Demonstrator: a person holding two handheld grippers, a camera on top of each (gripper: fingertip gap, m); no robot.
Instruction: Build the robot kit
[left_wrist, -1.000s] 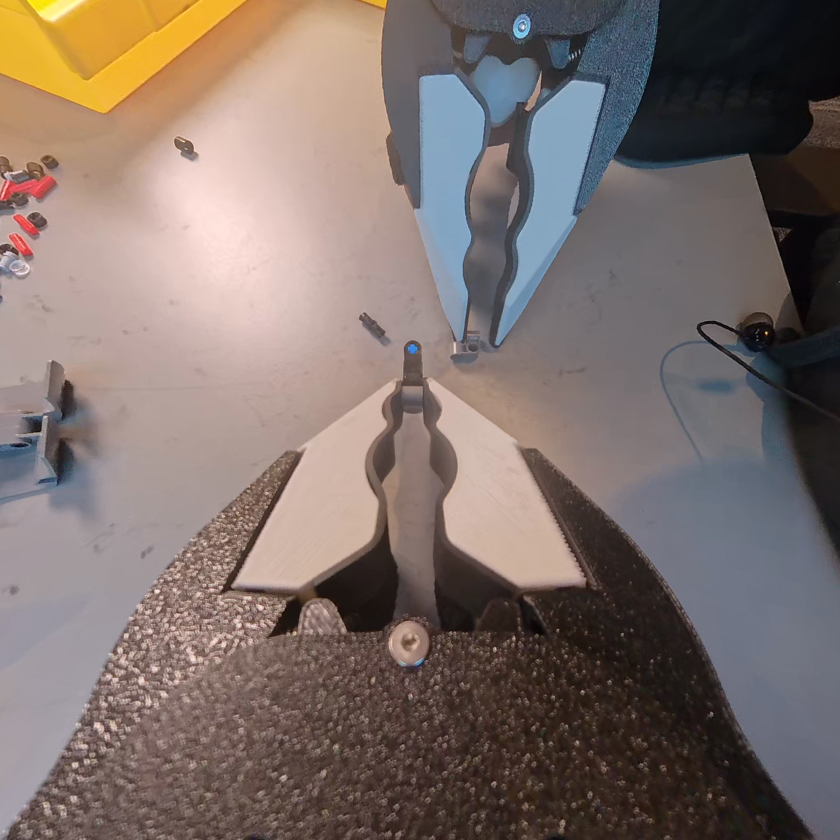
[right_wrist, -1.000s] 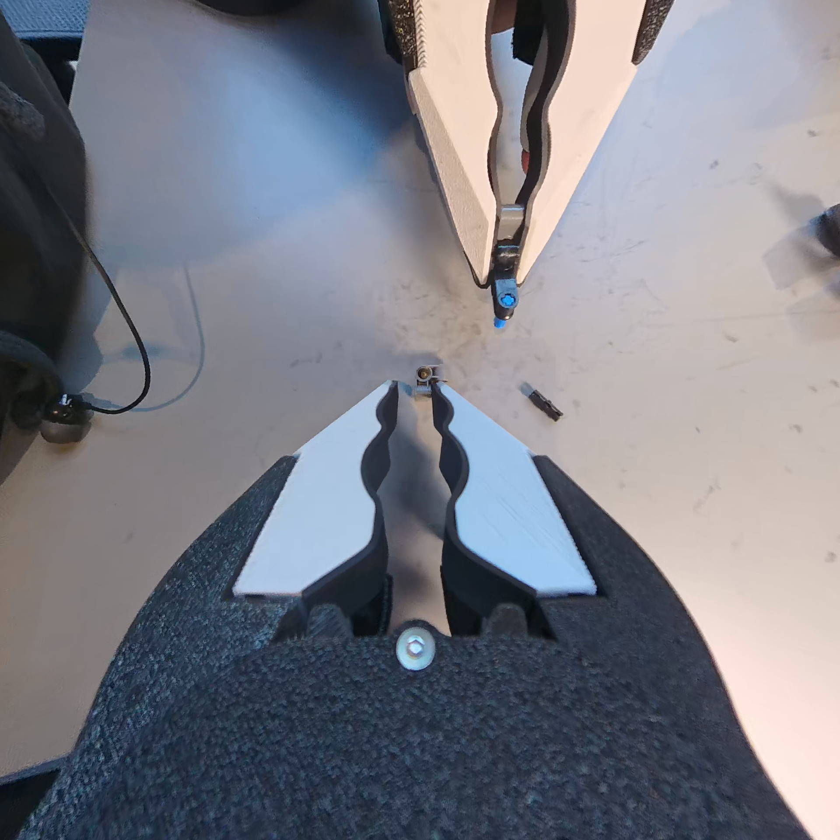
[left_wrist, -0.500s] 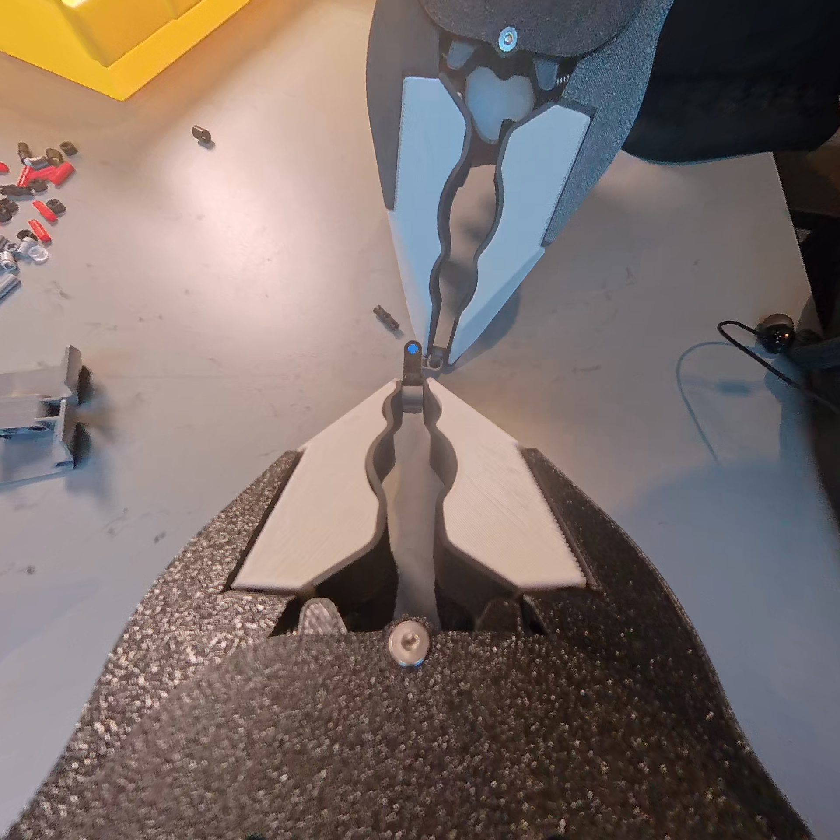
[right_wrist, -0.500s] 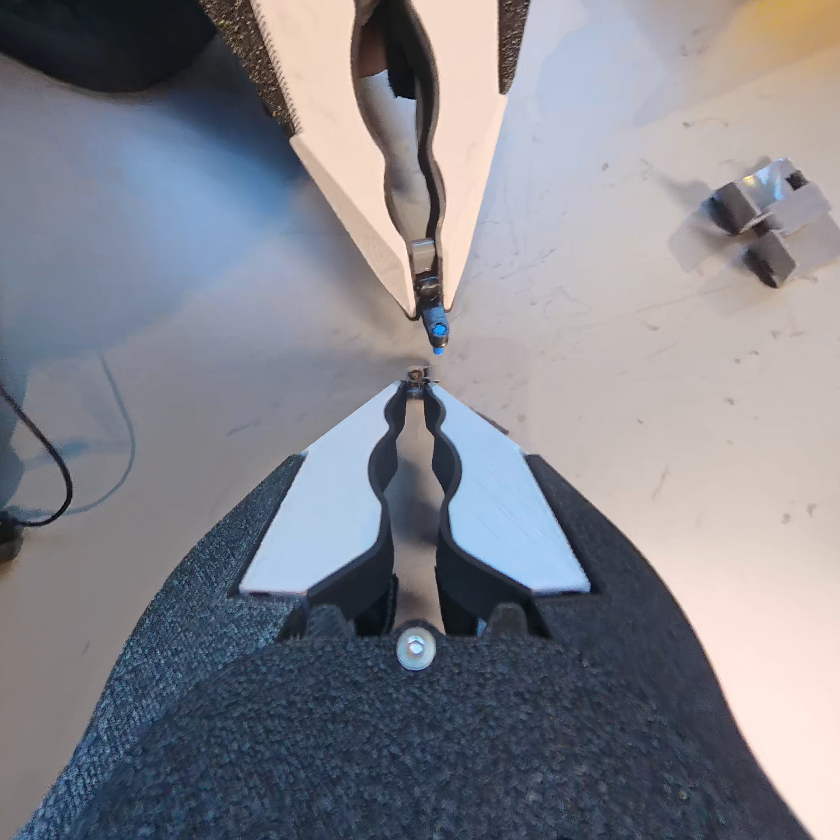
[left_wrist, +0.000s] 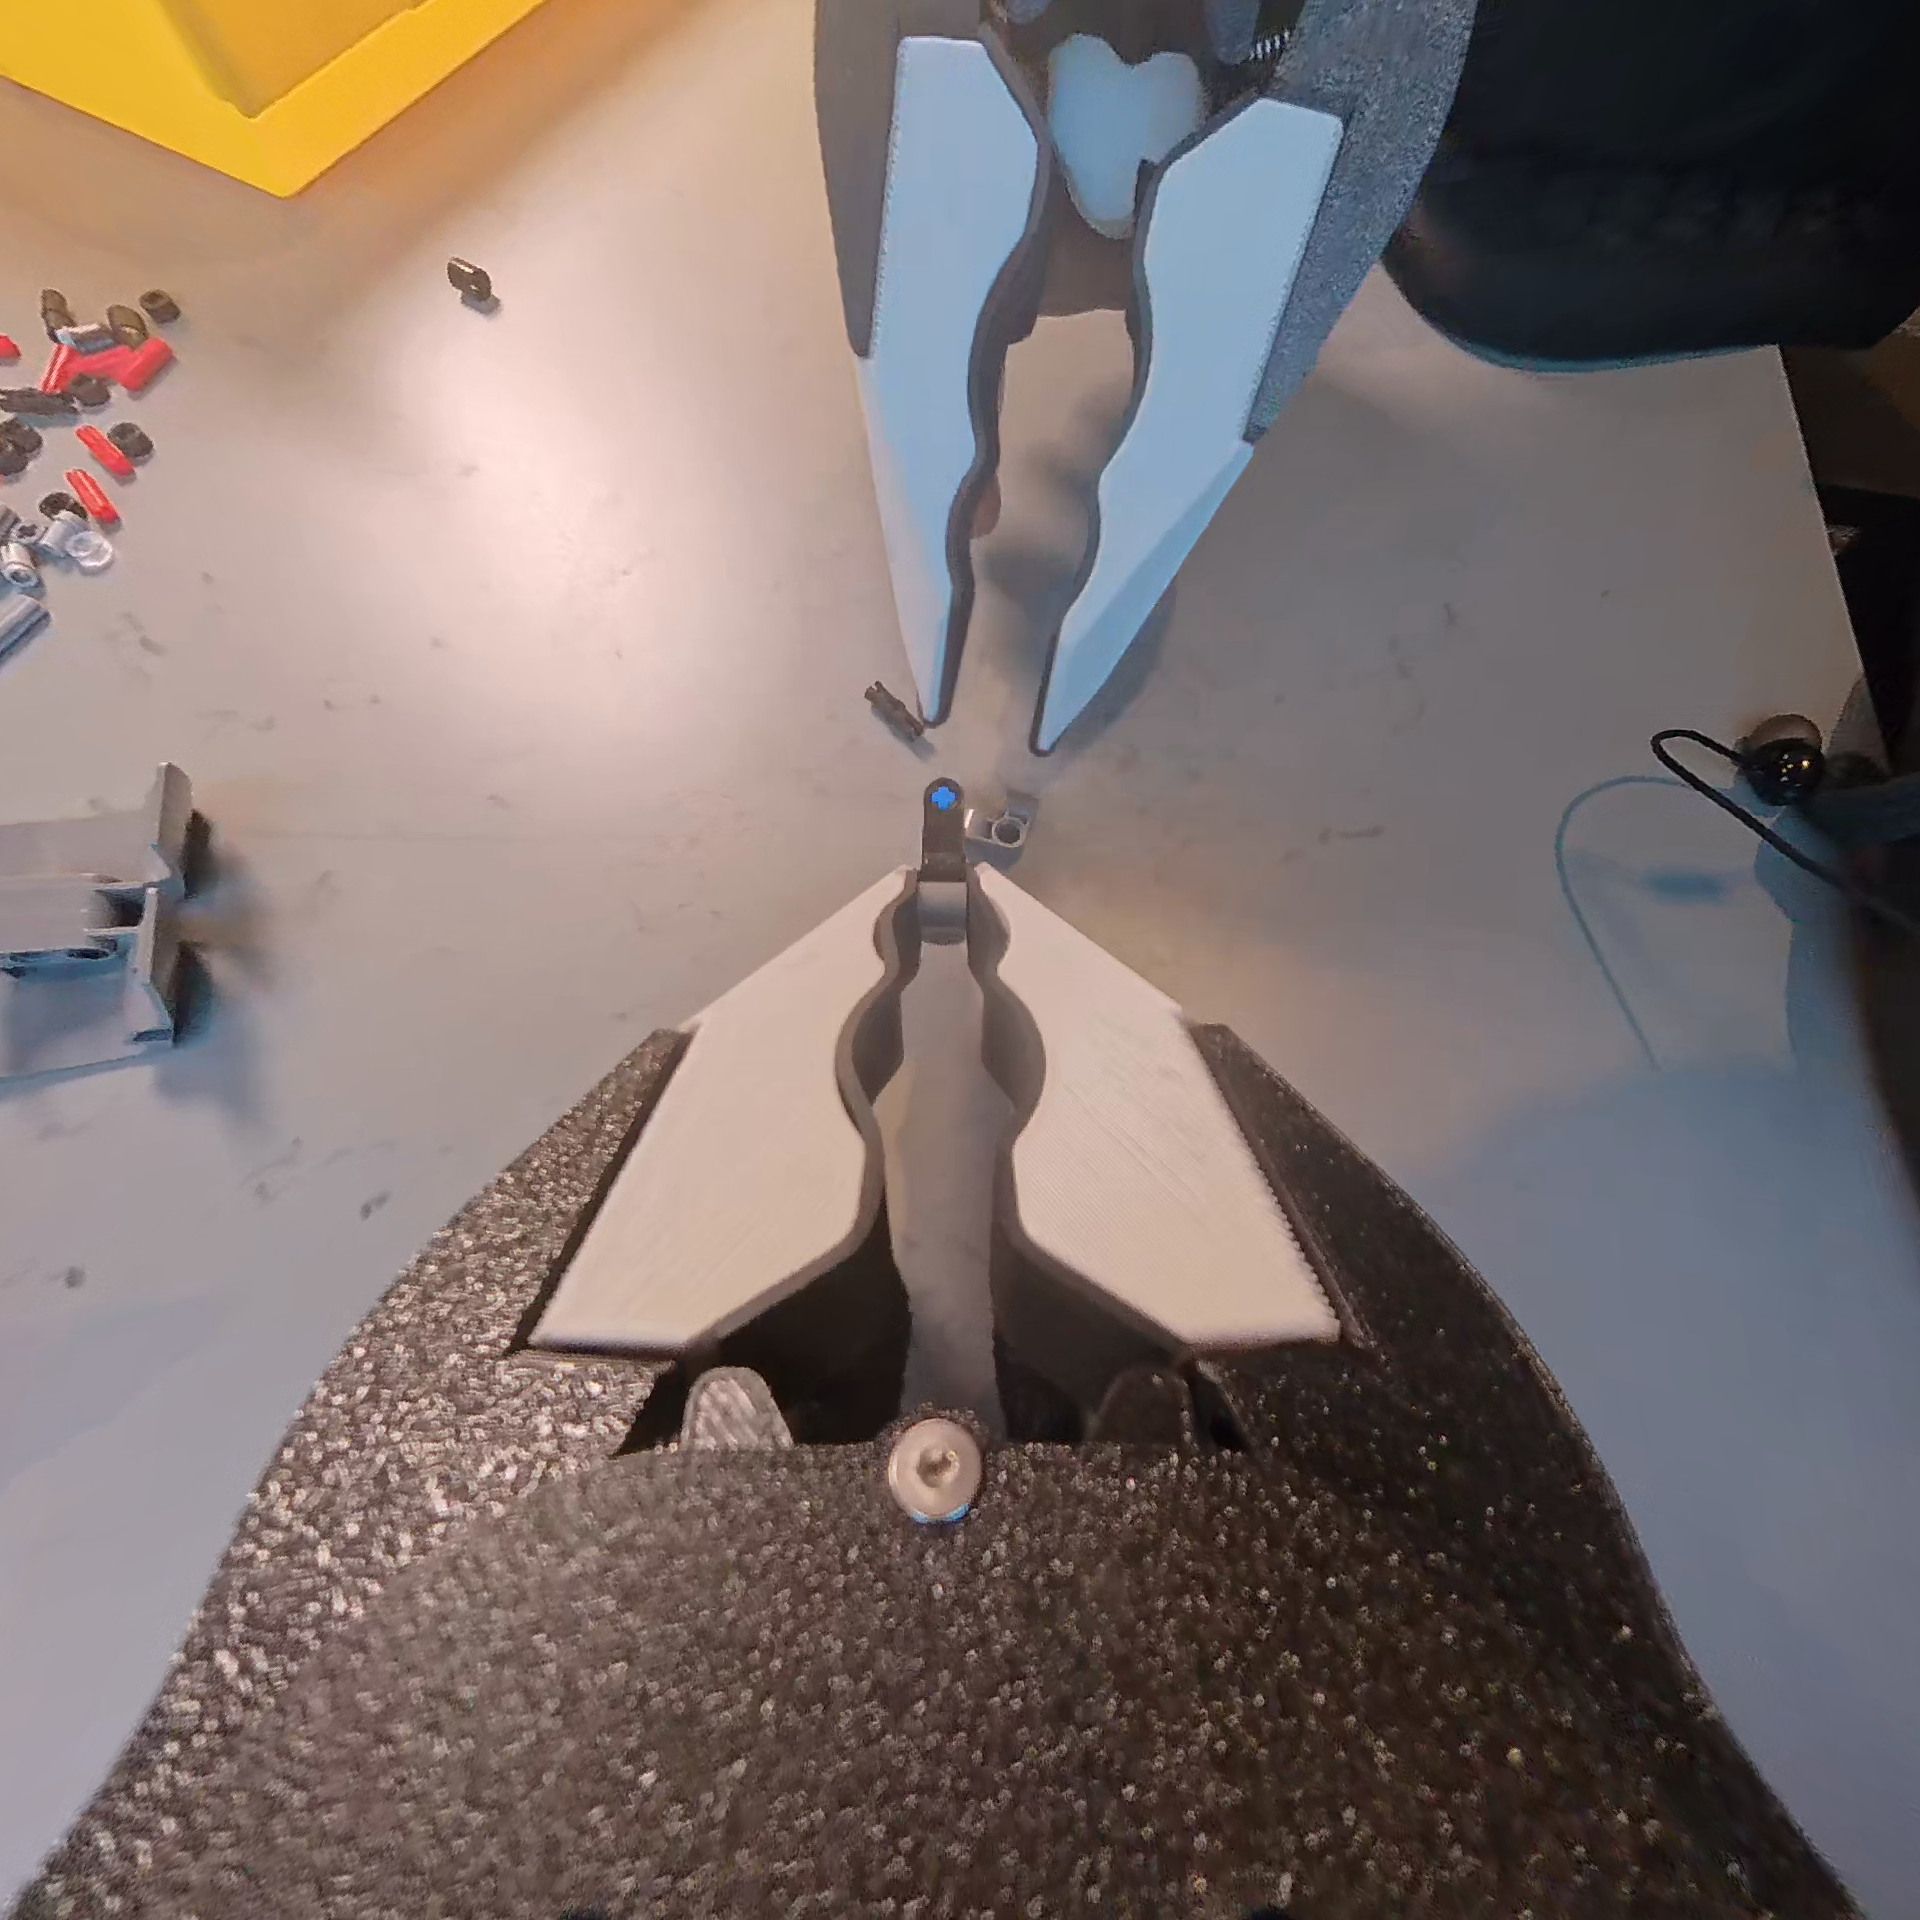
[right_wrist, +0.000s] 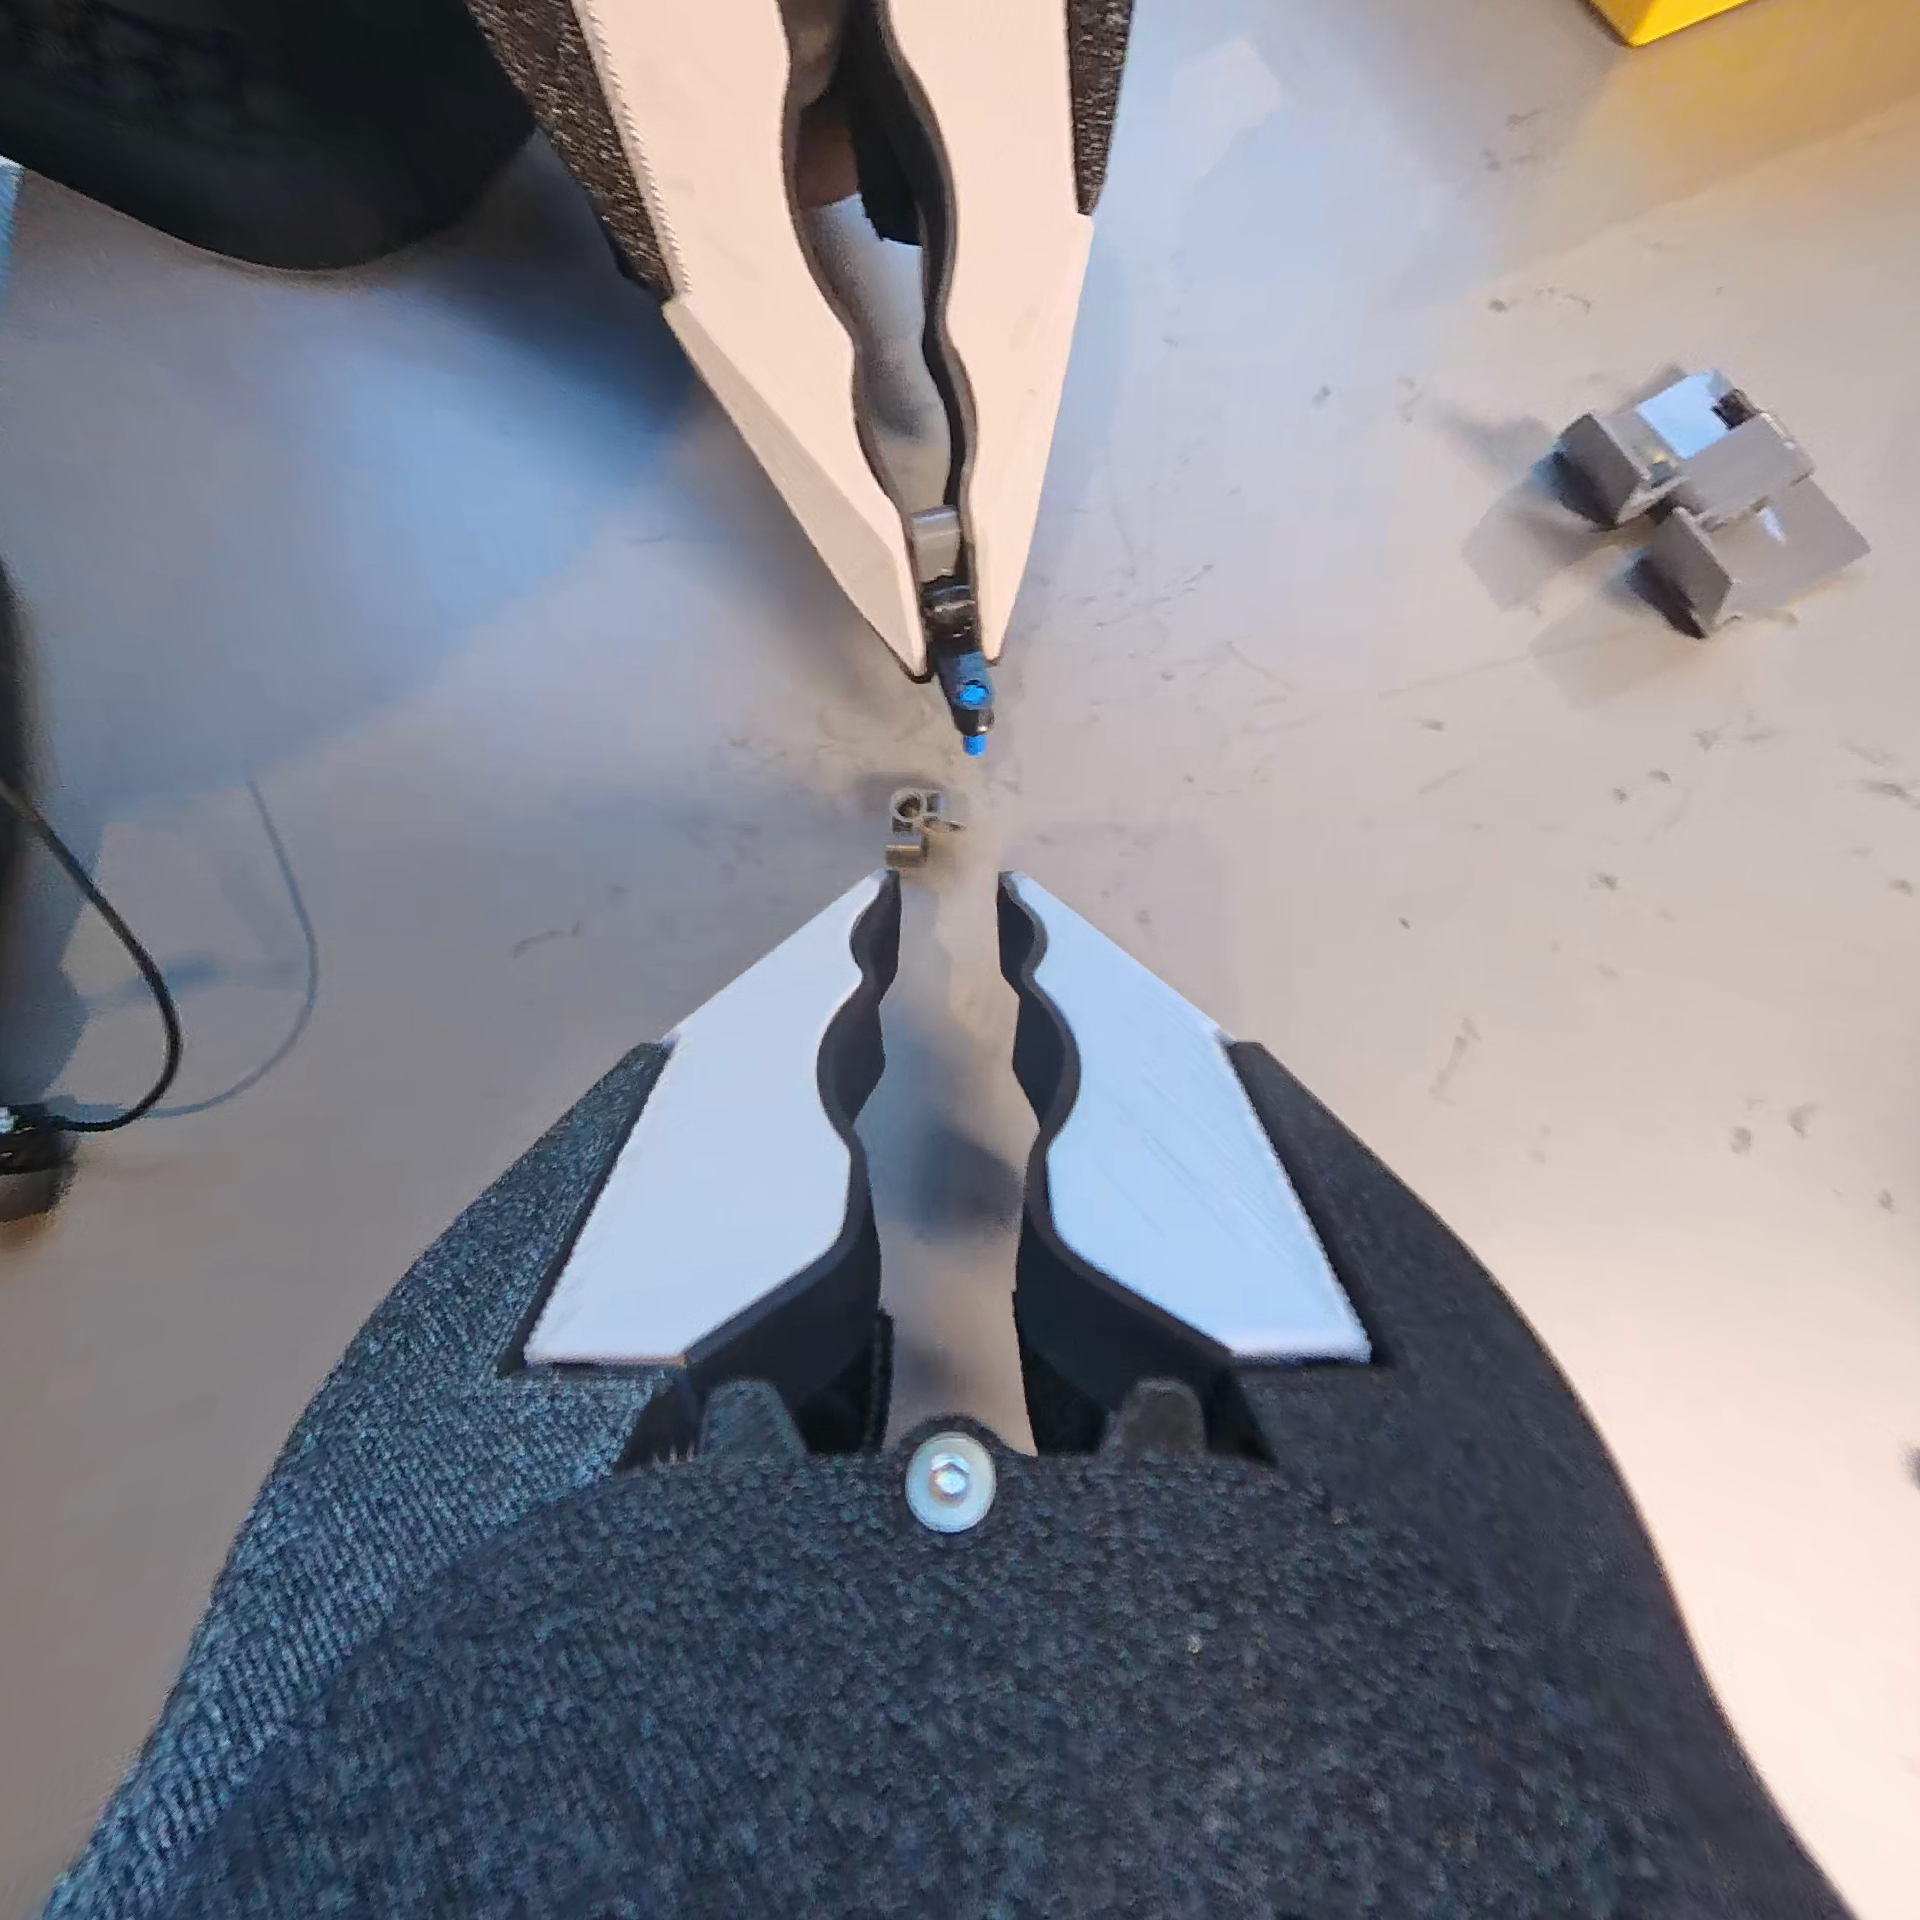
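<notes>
One dark blue-tipped piece in left gripper fingers.

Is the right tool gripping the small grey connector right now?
No, the right tool stands open, and the small grey connector lies on the table just beyond its tips.

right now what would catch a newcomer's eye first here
Two grippers meet tip to tip at mid-table: the left gripper is shut on a dark part with a blue pin, while the right gripper is open just short of a small grey piece lying on the table. Off to the side sit a grey block and scattered red and black bits.
</notes>
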